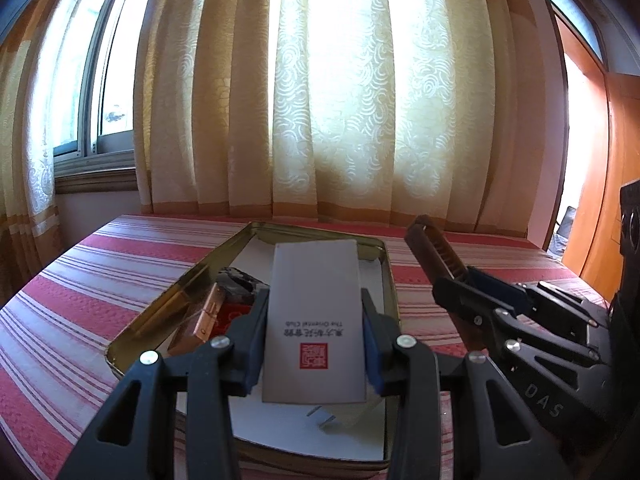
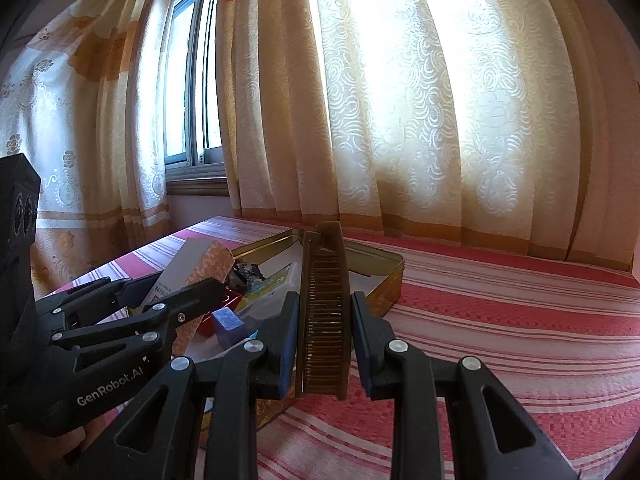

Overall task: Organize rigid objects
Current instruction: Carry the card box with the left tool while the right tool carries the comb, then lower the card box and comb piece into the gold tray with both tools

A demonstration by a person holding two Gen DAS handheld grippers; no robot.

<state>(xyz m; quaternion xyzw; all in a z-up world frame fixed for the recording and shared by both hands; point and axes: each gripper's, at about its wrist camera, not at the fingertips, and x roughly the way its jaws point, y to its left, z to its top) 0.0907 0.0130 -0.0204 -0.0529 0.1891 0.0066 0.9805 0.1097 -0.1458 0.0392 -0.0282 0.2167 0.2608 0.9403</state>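
My left gripper [image 1: 315, 334] is shut on a grey box [image 1: 314, 320] with a red seal and holds it above the open gold tin [image 1: 160, 316]. My right gripper [image 2: 325, 340] is shut on a brown comb [image 2: 325, 312], held over the tin's right edge [image 2: 390, 280]. In the left wrist view the comb [image 1: 434, 252] sticks up to the right of the tin, with the right gripper [image 1: 460, 292] on it. In the right wrist view the left gripper [image 2: 172, 284] holds the box [image 2: 188, 268] at the left.
The tin holds a copper piece [image 1: 208, 312], a dark object [image 1: 240, 280], a blue block [image 2: 228, 320], a red item and white paper. It lies on a red-and-white striped cloth [image 2: 520, 340]. Curtains [image 1: 340, 100] and a window [image 1: 108, 92] stand behind.
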